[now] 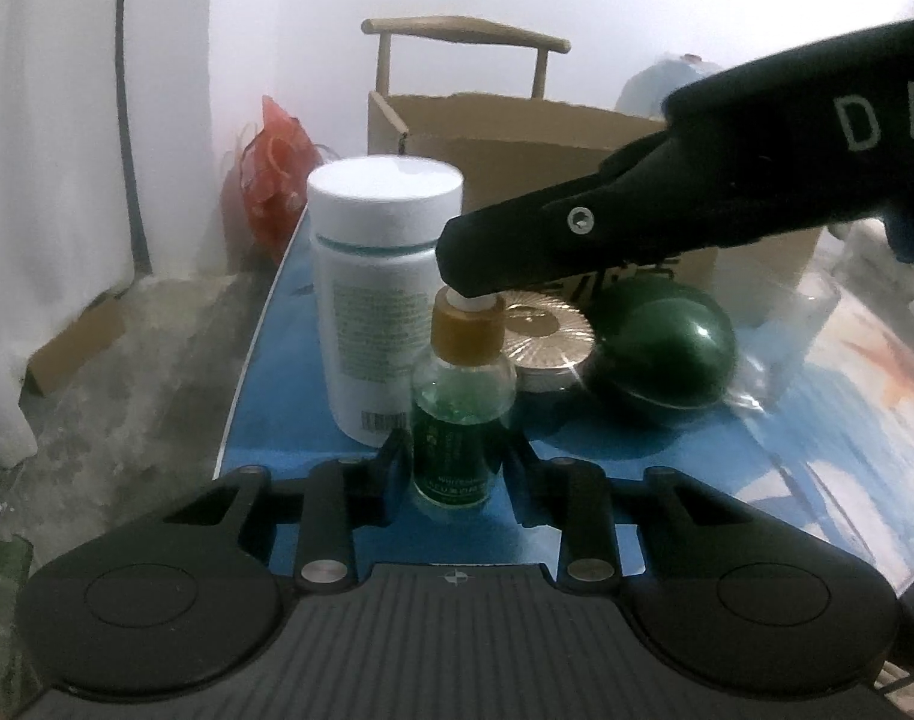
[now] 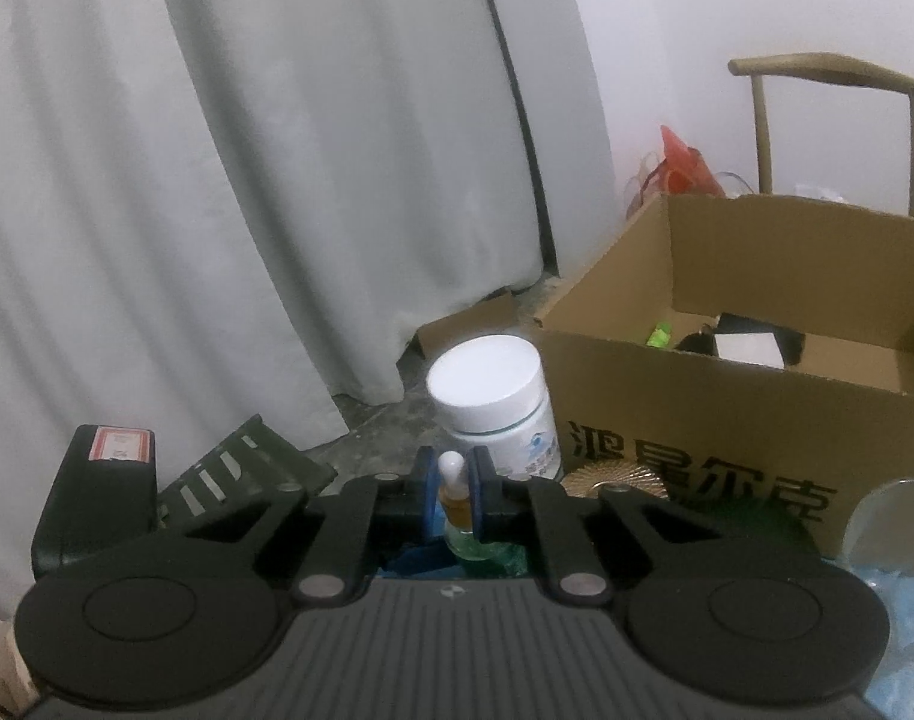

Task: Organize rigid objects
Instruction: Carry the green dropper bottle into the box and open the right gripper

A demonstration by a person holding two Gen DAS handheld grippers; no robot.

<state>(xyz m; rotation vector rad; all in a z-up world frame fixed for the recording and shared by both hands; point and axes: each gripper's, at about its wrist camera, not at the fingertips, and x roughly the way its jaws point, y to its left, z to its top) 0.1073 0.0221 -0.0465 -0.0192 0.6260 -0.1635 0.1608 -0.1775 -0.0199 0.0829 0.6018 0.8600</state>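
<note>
Green liquid fills the lower part of a small glass dropper bottle (image 1: 461, 414) standing upright on the blue-covered bench (image 1: 288, 408), just in front of a tall white jar (image 1: 377, 294). The left tongs (image 1: 453, 450) reach in low from the near side, angled downward, with a finger on either side of the bottle's body; the pads sit at the glass, clamped on it. The right tongs (image 1: 466, 291) come in from the right and above, sloping down to the bottle's top, where their tips are closed on the white dropper bulb (image 2: 450, 468). In the right wrist view the blue pads press that bulb from both sides above the gold collar (image 1: 469, 333). Behind the bottle lie a round gold-topped compact (image 1: 547, 336) and a dark green egg-shaped object (image 1: 667, 348), with an open cardboard box (image 2: 727, 396) further back.
</note>
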